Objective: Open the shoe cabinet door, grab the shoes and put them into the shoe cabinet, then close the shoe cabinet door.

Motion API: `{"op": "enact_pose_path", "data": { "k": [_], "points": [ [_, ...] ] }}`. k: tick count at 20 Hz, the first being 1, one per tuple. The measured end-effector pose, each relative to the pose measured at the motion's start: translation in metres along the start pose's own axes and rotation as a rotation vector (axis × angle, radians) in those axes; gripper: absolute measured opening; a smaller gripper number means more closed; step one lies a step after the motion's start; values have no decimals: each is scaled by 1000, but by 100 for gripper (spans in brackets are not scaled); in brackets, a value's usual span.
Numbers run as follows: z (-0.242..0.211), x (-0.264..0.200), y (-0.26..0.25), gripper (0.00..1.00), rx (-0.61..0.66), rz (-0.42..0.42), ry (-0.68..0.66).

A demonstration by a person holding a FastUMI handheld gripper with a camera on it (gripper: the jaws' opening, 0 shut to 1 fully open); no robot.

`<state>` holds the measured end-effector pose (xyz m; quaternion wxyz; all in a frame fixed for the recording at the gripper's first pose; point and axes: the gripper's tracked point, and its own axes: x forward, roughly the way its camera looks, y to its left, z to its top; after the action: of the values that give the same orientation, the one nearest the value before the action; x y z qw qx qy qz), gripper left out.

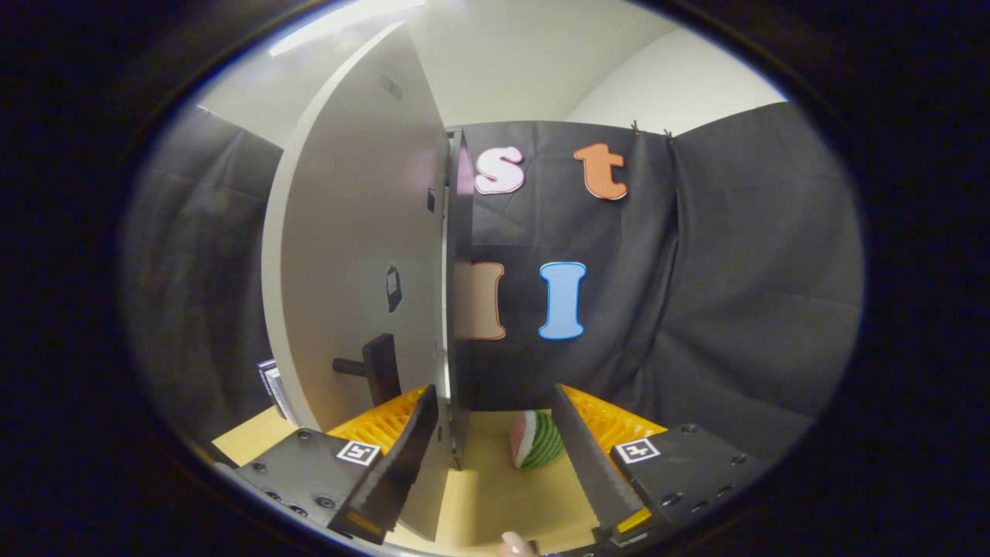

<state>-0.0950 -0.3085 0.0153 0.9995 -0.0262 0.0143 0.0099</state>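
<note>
Your one camera rides on the gripper [495, 483] and looks forward along its spread fingers, level and low over the table [495, 495]. It sits very near the cabinet door's [356, 255] edge, facing the booth wall beyond; the fisheye probably exaggerates that closeness.

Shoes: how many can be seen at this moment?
0. The open tongs straddle the cabinet door edge; a watermelon-slice toy lies beyond. Shoes may be hidden behind the door.
</note>
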Motion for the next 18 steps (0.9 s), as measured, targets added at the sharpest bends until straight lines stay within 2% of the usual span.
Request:
{"op": "enact_pose_path", "data": {
  "k": [12,18],
  "points": [
    [0,-1,97,95,11,12,-19],
    [1,21,165,94,8,82,-30]
  ]
}}
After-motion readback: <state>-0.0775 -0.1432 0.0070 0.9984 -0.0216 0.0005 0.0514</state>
